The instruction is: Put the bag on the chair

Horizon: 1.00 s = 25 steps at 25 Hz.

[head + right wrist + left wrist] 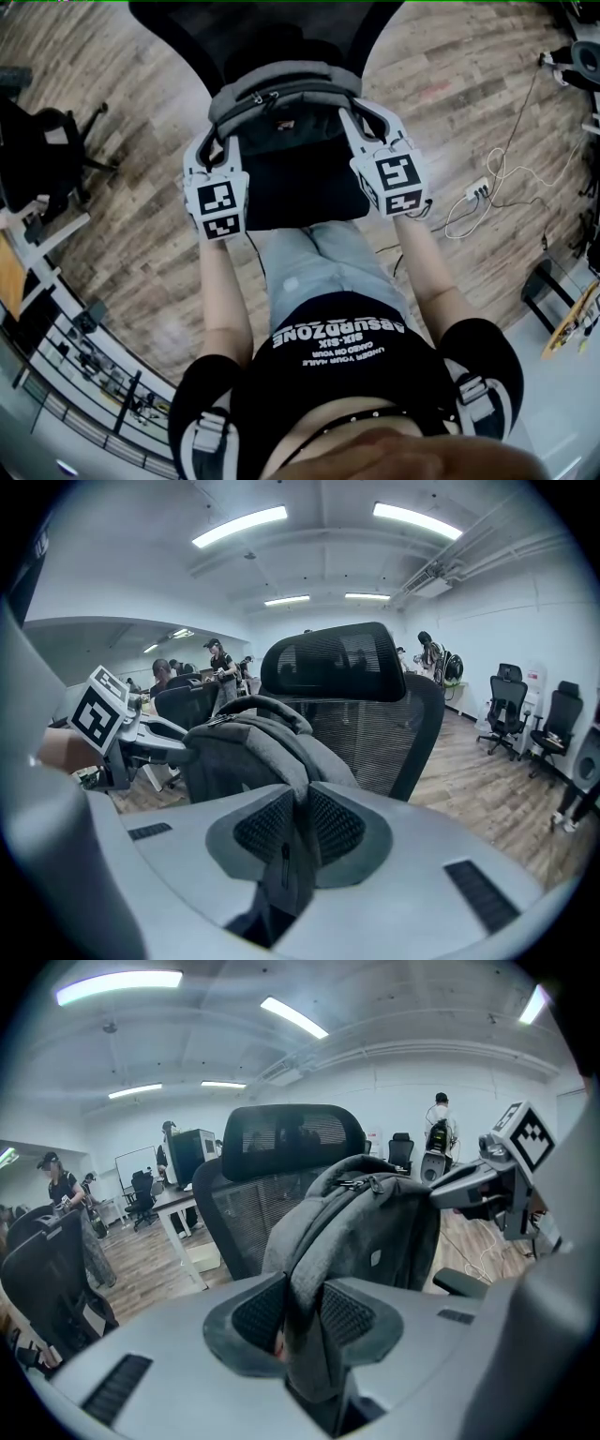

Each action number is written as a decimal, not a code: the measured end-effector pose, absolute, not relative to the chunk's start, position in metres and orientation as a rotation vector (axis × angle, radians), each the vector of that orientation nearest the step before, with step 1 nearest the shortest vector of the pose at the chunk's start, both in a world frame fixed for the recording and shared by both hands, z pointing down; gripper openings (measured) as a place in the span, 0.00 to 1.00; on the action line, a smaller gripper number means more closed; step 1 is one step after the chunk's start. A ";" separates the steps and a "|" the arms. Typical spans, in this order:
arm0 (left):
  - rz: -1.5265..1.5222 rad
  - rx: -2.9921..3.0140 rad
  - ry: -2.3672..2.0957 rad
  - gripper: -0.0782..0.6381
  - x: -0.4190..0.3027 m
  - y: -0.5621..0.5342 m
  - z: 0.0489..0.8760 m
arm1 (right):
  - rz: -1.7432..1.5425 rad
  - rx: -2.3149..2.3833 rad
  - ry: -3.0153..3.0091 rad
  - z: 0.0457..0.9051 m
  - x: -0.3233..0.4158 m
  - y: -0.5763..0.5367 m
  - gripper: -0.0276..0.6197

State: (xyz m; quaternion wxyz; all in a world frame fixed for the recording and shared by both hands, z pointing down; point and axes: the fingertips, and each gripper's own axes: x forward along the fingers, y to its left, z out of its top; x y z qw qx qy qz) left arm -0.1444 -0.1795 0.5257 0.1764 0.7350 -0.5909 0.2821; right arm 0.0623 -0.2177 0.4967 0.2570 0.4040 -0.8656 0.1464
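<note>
Pinching bag [281, 117] between fingers [349, 1314]

One grey bag [281, 105], one high-backed mesh chair [309, 192] behind it, two hand-held grippers, left [216, 139] and right [360, 120].

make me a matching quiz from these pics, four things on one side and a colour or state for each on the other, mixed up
Things:
1. bag
2. chair
3. left gripper
4. power strip

Descriptions:
a. white, lying on the wood floor
b. black, with a mesh back
c. grey, gripped from both sides
d. jaws shut on grey fabric

Pairs: 1-c, 2-b, 3-d, 4-a
</note>
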 end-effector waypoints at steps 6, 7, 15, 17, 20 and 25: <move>0.818 2.066 -1.662 0.27 -0.143 -0.180 0.534 | 0.410 1.086 -2.331 0.506 0.063 -0.218 0.14; 0.821 2.064 -1.660 0.27 -0.143 -0.180 0.536 | 0.418 1.087 -2.326 0.508 0.063 -0.217 0.14; 0.843 2.048 -1.634 0.27 -0.141 -0.180 0.552 | 0.460 1.075 -2.292 0.528 0.067 -0.216 0.14; 0.844 2.048 -1.630 0.27 -0.140 -0.181 0.554 | 0.462 1.072 -2.292 0.530 0.067 -0.216 0.14; 0.849 2.052 -1.624 0.27 -0.140 -0.183 0.556 | 0.466 1.074 -2.292 0.533 0.067 -0.218 0.14; 0.843 2.031 -1.642 0.27 -0.138 -0.188 0.563 | 0.503 1.089 -2.307 0.541 0.069 -0.222 0.14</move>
